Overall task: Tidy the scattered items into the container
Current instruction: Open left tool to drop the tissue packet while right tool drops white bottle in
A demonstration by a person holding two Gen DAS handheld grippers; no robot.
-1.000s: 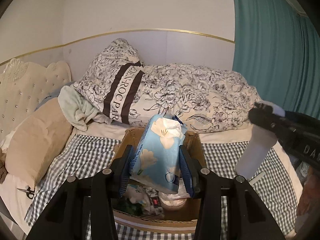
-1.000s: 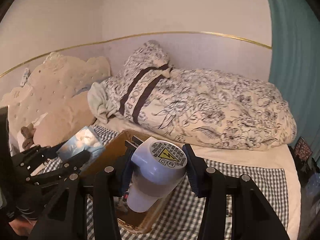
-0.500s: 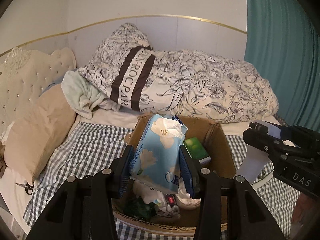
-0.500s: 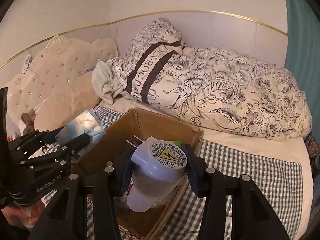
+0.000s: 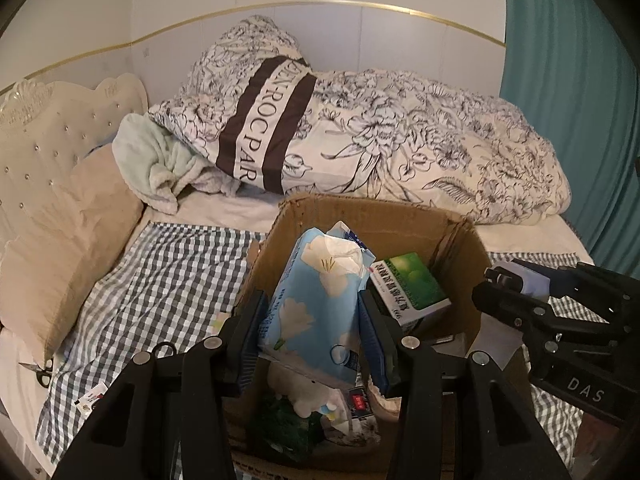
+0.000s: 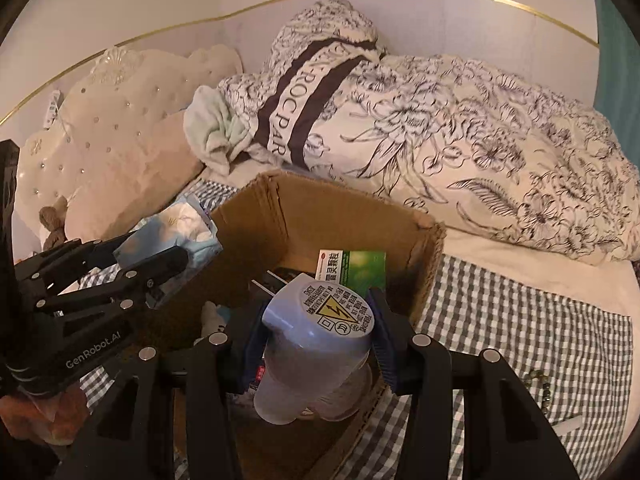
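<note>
My left gripper (image 5: 312,340) is shut on a blue floral tissue pack (image 5: 320,304), held over the open cardboard box (image 5: 360,216) on the bed. My right gripper (image 6: 316,340) is shut on a white plastic appliance (image 6: 316,344) with a yellow warning label on its end, held above the box's near right side (image 6: 424,264). Inside the box lie a green-and-white carton (image 5: 408,284), a white plush toy (image 5: 304,392) and other small items. In the left wrist view the right gripper (image 5: 500,296) shows at the right; in the right wrist view the left gripper (image 6: 168,260) with the tissue pack (image 6: 176,232) shows at the left.
The box stands on a checked cloth (image 5: 168,276) on the bed. Behind it lie a floral duvet (image 5: 420,148), a mint towel (image 5: 160,160) and a beige pillow (image 5: 68,240) by the tufted headboard (image 5: 44,128). Scissors (image 5: 44,368) lie at the cloth's left edge. A teal curtain (image 5: 568,80) hangs on the right.
Both grippers have come down and forward toward the box with their loads still held. The box now fills more of both views, and its inside shows.
</note>
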